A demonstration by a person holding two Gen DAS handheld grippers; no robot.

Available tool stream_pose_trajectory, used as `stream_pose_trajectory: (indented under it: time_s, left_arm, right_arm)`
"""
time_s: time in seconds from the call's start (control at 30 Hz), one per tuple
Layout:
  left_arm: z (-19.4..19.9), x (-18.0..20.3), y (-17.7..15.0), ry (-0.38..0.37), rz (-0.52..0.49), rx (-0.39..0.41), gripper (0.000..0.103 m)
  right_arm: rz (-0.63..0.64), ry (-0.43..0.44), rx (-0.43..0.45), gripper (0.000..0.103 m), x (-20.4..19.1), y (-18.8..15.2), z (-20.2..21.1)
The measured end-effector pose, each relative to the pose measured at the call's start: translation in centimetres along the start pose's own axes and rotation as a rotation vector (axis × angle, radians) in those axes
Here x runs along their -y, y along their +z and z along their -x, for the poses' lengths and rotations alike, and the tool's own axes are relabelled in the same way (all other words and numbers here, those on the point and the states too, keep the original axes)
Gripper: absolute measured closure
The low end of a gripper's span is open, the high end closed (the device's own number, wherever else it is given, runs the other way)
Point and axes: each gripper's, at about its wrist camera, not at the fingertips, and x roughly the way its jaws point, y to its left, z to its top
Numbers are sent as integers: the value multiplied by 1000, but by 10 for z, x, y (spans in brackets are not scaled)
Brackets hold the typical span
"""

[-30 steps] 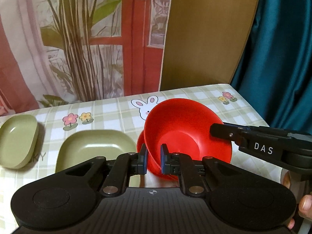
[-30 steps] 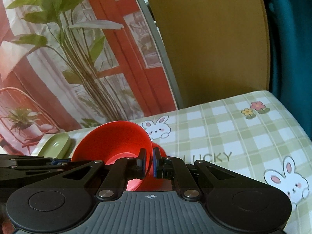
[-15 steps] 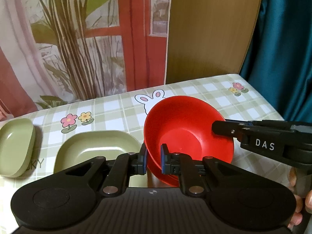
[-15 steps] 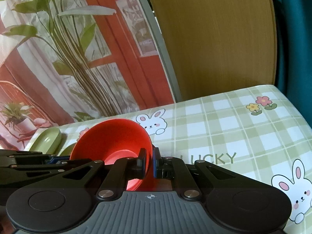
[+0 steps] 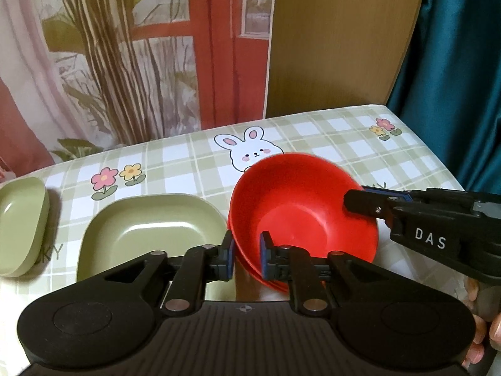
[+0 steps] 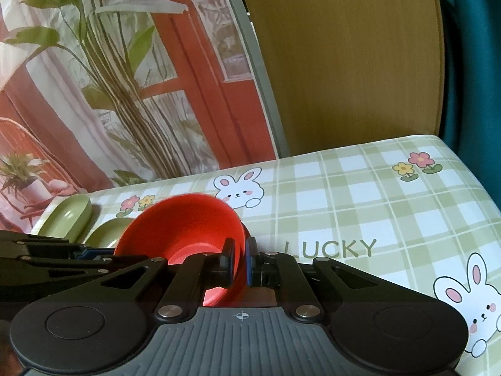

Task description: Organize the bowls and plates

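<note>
Red bowl (image 5: 300, 206) sits nested in a second red bowl (image 5: 250, 266) of the same kind, near the middle of the checked counter (image 5: 344, 144), just in front of the printed rabbit (image 5: 250, 152). I've got it from two sides. My left fingers (image 5: 247, 258) straddle its near rim with the wall between them, and they are opening now, the pads standing off the plastic on both sides. My right fingers (image 6: 240, 261) are clamped tight on the opposite rim, one pad inside the bowl and one outside, and in the left view that same gripper reaches in from the right with "DAS" lettered on its side. Just left of the red pair lies a green square plate (image 5: 150, 228), flat on the counter and nearly touching the lower bowl. Further left, at the counter's edge, is a green dish (image 5: 22, 219), well apart from the bowls. Behind the counter hang a plant-printed backdrop (image 5: 125, 62), a wooden panel (image 5: 338, 40) and a teal curtain (image 5: 454, 78).
</note>
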Motion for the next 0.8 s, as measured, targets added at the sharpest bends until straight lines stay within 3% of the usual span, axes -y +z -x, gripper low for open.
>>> stream_pose_trajectory:
  time_s: [0.13, 0.33, 0.43, 0.8]
  left_arm:
    - [0, -1, 0, 8, 13, -2, 62]
    - [5, -3, 0, 13, 24, 1, 62]
    - [14, -7, 0, 5, 43, 15, 61]
    - [84, -48, -8, 48, 106, 107, 56]
  right_arm:
    - [2, -4, 9, 93, -1, -1, 2]
    - [5, -1, 41, 93, -4, -2, 15]
    - [10, -4, 67, 88, -8, -1, 26]
    - [39, -26, 133, 85, -39, -10, 70]
